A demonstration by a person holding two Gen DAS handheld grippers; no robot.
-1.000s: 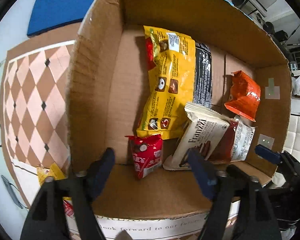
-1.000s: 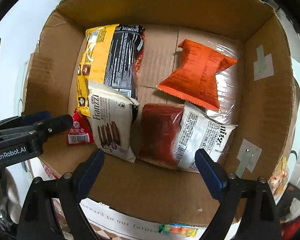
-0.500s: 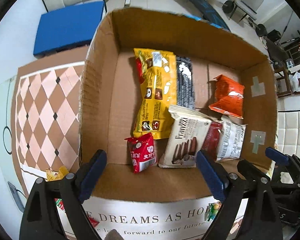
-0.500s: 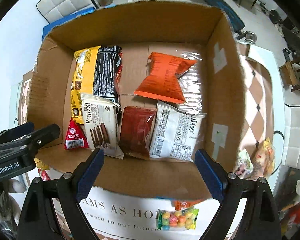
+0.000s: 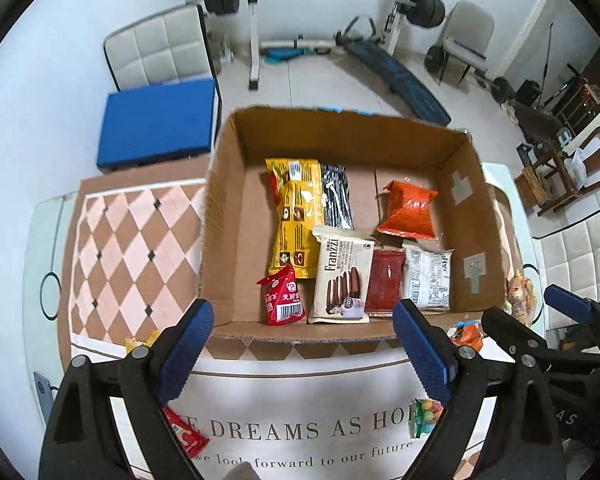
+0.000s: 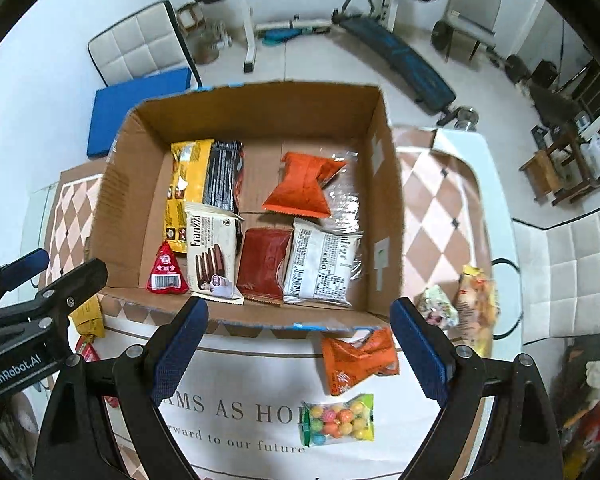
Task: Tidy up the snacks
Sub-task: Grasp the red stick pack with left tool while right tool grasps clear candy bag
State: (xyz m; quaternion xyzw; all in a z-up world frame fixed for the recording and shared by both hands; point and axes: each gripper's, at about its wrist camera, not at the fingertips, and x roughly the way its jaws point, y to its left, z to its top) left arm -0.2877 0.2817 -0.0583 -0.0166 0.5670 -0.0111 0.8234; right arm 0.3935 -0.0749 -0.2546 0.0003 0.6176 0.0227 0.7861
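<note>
Your left gripper (image 5: 304, 342) and right gripper (image 6: 300, 340) both hang above the near edge of the cardboard box (image 6: 384, 208), each with its blue-padded fingers spread wide and nothing between them.

The box stands open-topped on the tablecloth (image 6: 236, 412), toward its far edge. Inside, the snacks lie flat on the box floor:
- A small red triangular packet (image 5: 282, 300) with a barcode sits at the near wall, toward the left.
- A cream Franzzi wafer pack (image 5: 342, 280) printed with dark biscuits lies just right of it, overlapping the lower end of a long yellow bag (image 5: 294, 220).
- A black striped pack (image 5: 336, 196) runs alongside the yellow bag's right edge.
- A dark red pouch (image 5: 386, 284) and a white pack (image 5: 428, 278) covered in small print lie side by side against the near wall.
- An orange pouch (image 5: 410, 210) lies behind them, nearer the right wall.

On the tablecloth in front of the box, near its right corner, lie a crumpled orange packet (image 6: 358, 360) and a clear bag of coloured candy balls (image 6: 338, 420). Two more snack packets (image 6: 458, 304) rest beside the box's right wall.
</note>
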